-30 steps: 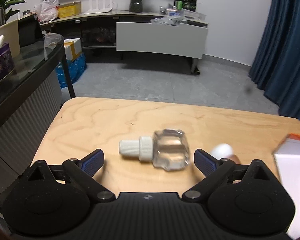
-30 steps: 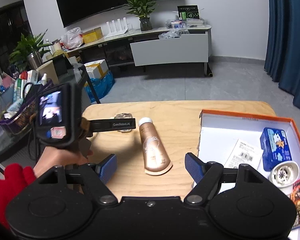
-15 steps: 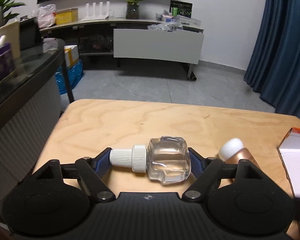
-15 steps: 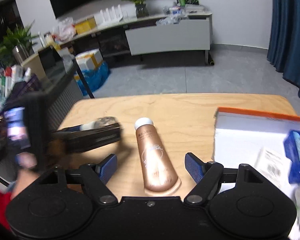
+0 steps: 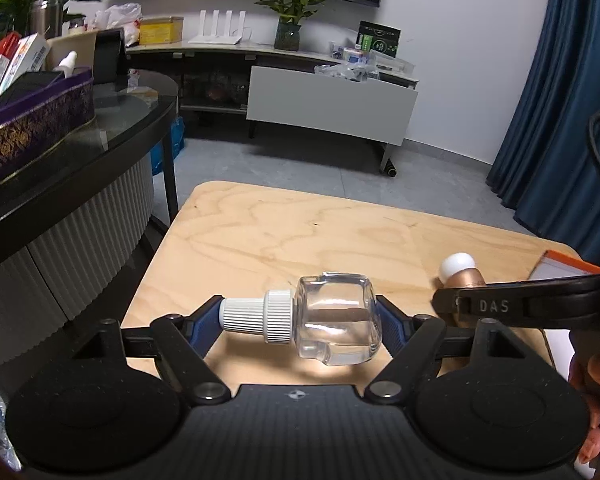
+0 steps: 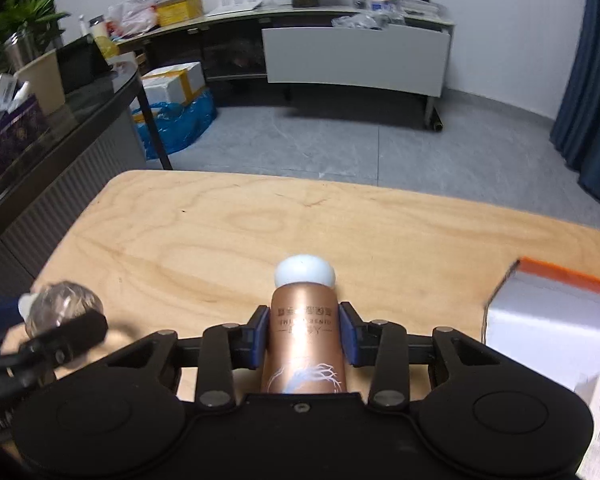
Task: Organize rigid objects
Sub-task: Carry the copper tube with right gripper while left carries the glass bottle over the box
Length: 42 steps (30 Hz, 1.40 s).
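Note:
A clear glass bottle (image 5: 338, 320) with a white ribbed cap lies crosswise between the blue pads of my left gripper (image 5: 300, 322), which is shut on it end to end. A copper-coloured tube (image 6: 304, 336) with a white round cap points away from me, and my right gripper (image 6: 304, 334) is shut on its sides. In the left wrist view the tube (image 5: 462, 274) shows at the right behind a black finger of the right gripper. In the right wrist view the glass bottle (image 6: 62, 306) appears blurred at the far left. Both sit low over the wooden table (image 5: 300, 236).
A white box with an orange rim (image 6: 556, 312) stands at the table's right edge. A dark glass-topped counter (image 5: 80, 152) with a purple box runs along the left. Beyond the table's far edge is grey floor, then a TV bench and blue curtains.
My left gripper closed on the glass bottle, then carried it. My right gripper came down and forward over the copper tube and closed on it.

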Available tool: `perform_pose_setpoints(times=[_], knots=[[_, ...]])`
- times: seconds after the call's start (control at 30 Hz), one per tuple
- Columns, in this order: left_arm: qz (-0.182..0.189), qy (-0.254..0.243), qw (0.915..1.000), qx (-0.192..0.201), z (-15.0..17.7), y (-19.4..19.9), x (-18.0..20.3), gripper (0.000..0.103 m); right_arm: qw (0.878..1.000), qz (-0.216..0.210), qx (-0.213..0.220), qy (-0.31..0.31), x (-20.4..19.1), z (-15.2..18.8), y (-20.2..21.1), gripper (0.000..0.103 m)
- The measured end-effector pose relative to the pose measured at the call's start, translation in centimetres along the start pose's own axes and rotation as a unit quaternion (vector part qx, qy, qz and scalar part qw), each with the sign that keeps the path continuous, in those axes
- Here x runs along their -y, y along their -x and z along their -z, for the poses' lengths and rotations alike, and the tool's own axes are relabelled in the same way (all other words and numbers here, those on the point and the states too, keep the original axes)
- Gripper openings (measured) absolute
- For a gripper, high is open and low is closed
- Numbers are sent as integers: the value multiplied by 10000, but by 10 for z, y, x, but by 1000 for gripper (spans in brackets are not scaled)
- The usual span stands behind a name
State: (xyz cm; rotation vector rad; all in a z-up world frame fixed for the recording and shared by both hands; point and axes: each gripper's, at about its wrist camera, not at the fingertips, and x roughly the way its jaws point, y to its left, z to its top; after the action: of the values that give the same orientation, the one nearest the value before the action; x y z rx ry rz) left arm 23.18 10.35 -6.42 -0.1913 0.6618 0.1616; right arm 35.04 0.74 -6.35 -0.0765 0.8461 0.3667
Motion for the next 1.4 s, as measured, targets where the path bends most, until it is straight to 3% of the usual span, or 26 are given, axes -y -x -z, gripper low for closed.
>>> perform_pose_setpoints(times=[0.43, 0.97, 1.4], knots=[[153, -182, 9993, 288, 10, 56, 24, 79, 9943, -194, 987, -345, 5, 21, 119, 44], [482, -522, 9954, 639, 29, 124, 68, 79, 9835, -93, 1739, -490, 28, 73, 242, 44], [1331, -890, 9852, 609, 53, 154, 122, 79, 9654, 384, 2420, -889, 84, 134, 330, 44]])
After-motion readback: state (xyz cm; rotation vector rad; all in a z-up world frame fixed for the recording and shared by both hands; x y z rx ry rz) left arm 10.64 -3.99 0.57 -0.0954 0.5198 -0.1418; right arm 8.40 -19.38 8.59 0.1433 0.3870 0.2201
